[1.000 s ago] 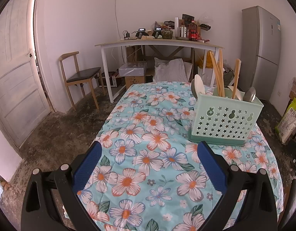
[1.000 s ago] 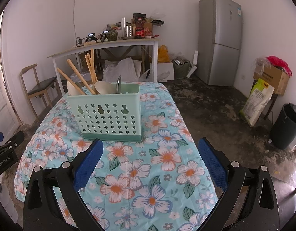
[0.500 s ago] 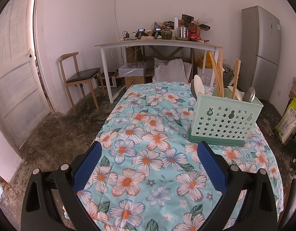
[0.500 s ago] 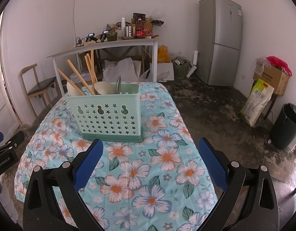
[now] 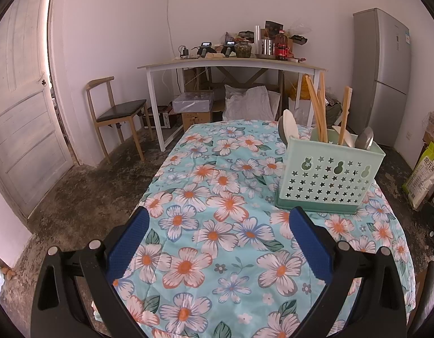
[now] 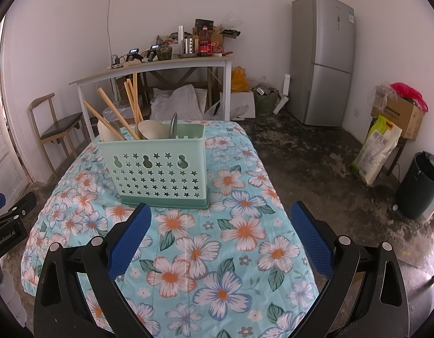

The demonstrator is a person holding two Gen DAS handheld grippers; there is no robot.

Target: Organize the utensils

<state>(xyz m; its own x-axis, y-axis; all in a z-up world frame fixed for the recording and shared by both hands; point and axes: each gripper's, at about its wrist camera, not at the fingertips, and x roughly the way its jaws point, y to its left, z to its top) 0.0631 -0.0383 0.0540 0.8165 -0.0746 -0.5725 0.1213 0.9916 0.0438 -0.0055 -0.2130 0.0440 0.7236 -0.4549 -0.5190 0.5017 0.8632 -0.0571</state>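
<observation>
A mint-green perforated utensil holder (image 5: 329, 174) (image 6: 157, 169) stands upright on the floral tablecloth (image 5: 217, 225) (image 6: 231, 239). Wooden chopsticks (image 5: 318, 107) (image 6: 132, 104), pale spoons (image 5: 290, 124) (image 6: 149, 128) and a metal spoon (image 5: 363, 138) (image 6: 173, 125) stick up out of it. My left gripper (image 5: 218, 242) hovers open over the cloth, with the holder ahead to its right. My right gripper (image 6: 219, 242) is open too, with the holder just ahead and to the left. Neither holds anything. No loose utensil lies on the cloth in view.
A cluttered white side table (image 5: 231, 64) (image 6: 160, 67) stands at the far wall, a wooden chair (image 5: 115, 112) and a door (image 5: 19, 98) to the left. A grey fridge (image 6: 321, 59) stands on the right, with a rice bag (image 6: 374, 149) and a black bin (image 6: 420, 186) on the floor.
</observation>
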